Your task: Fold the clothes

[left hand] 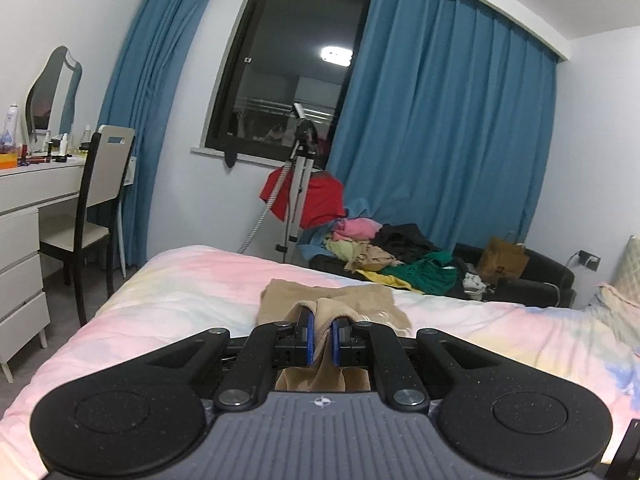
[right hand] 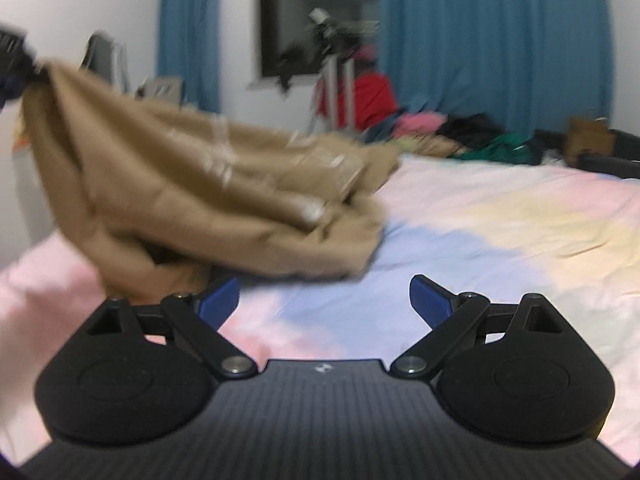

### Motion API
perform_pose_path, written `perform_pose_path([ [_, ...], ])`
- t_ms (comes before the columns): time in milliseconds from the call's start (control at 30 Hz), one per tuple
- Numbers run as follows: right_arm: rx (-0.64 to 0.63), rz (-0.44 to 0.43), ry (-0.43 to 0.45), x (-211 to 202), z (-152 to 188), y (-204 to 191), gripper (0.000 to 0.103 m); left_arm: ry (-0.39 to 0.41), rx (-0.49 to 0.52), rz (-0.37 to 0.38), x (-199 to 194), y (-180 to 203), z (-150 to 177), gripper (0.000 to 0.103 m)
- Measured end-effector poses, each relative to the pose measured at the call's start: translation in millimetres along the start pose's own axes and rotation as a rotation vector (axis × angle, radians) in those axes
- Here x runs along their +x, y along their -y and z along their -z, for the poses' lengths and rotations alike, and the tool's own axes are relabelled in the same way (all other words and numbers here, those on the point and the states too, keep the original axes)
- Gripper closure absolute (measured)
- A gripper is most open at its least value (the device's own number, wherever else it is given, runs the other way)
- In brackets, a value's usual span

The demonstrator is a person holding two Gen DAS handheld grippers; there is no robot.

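Note:
A tan garment lies partly on the pastel bedspread, and my left gripper is shut on a bunched edge of it; the cloth hangs down between the blue pads. In the right wrist view the same tan garment is lifted at its left end by the left gripper and slopes down to the bed. My right gripper stands open just above the bedspread, nothing between its fingers, the garment's lower fold close to its left finger. That view is blurred.
A pile of mixed clothes covers a dark sofa behind the bed. A tripod with a red garment stands by the window. White dresser and chair on the left. Blue curtains along the back wall.

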State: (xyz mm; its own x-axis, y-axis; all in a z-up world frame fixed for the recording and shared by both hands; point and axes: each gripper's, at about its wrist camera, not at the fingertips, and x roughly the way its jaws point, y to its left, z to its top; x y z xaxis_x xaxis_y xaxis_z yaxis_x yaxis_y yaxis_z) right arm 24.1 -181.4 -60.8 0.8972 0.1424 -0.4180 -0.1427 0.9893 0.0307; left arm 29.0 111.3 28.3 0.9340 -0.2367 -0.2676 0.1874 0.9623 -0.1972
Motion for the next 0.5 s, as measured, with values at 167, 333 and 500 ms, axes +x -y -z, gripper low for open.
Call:
perform_pose_path([
  [167, 0.050, 0.000, -0.057, 26, 1, 4, 0.009, -0.072, -0.006, -0.159, 51, -31, 7, 0.094],
  [333, 0.095, 0.009, -0.092, 44, 4, 10, 0.009, -0.292, 0.118, -0.312, 114, -53, 33, 0.091],
  [500, 0.107, 0.013, -0.080, 46, 3, 14, 0.009, -0.385, 0.171, -0.371, 123, -63, 40, 0.072],
])
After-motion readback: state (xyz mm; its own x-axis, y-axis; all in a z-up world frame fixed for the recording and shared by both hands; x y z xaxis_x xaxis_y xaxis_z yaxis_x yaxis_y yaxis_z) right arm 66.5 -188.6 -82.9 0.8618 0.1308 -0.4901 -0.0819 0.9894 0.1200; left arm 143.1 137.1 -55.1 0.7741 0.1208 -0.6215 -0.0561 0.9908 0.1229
